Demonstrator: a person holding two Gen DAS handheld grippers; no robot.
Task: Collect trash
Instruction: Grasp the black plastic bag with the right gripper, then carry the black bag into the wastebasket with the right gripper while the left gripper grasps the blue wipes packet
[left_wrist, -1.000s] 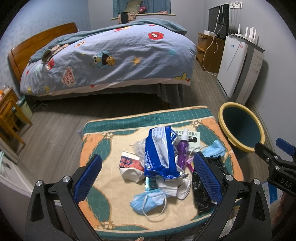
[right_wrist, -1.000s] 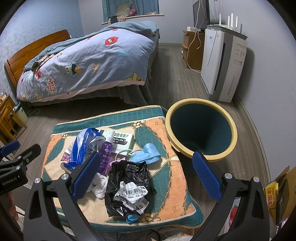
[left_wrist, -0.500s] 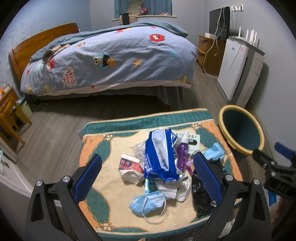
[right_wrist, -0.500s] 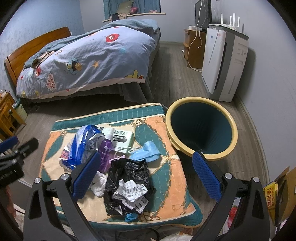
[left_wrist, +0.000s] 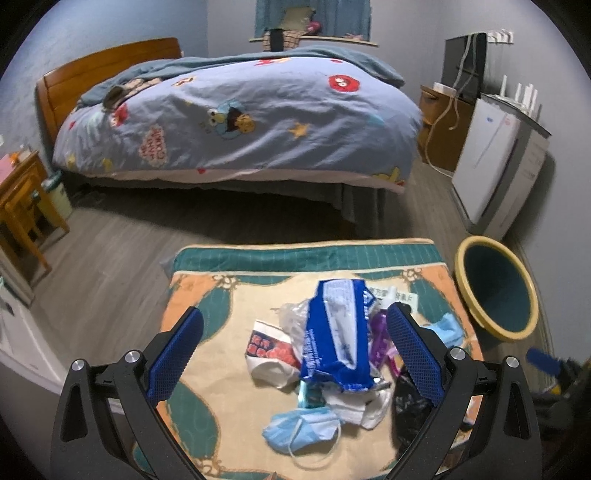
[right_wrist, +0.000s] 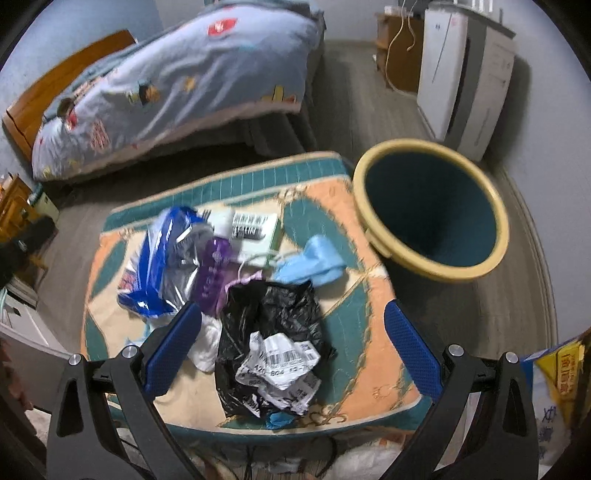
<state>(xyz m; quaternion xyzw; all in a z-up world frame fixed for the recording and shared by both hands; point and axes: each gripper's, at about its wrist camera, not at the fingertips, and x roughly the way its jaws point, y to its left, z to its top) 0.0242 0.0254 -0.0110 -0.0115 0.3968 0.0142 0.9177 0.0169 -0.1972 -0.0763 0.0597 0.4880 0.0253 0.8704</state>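
Trash heaped on the patterned cushion (right_wrist: 369, 317), both grippers spread wide and empty.

The black bag (right_wrist: 269, 332) lies between the right gripper (right_wrist: 291, 352) fingers; the blue wrapper (left_wrist: 336, 339) sits between the left gripper (left_wrist: 295, 356) fingers; bin (right_wrist: 480, 266) beside.

dim indoor light, cool bluish cast, no direct source in view. both fisheye views bend hard at the edges, with black vignette corners. left wrist view mostly sharp: bed (left_wrist: 236, 122) print readable, blue wrapper (left_wrist: 338, 339) clear, slight softness low right. right wrist view smeared by motion: bed and bin rim (right_wrist: 430, 271) streaky, box text (right_wrist: 249, 227) doubled, black bag (right_wrist: 273, 314) near centre sharper. soft shadow under the bed and behind the white appliance (left_wrist: 491, 166). small specular glints on gripper bolts, faint sheen on the bag.
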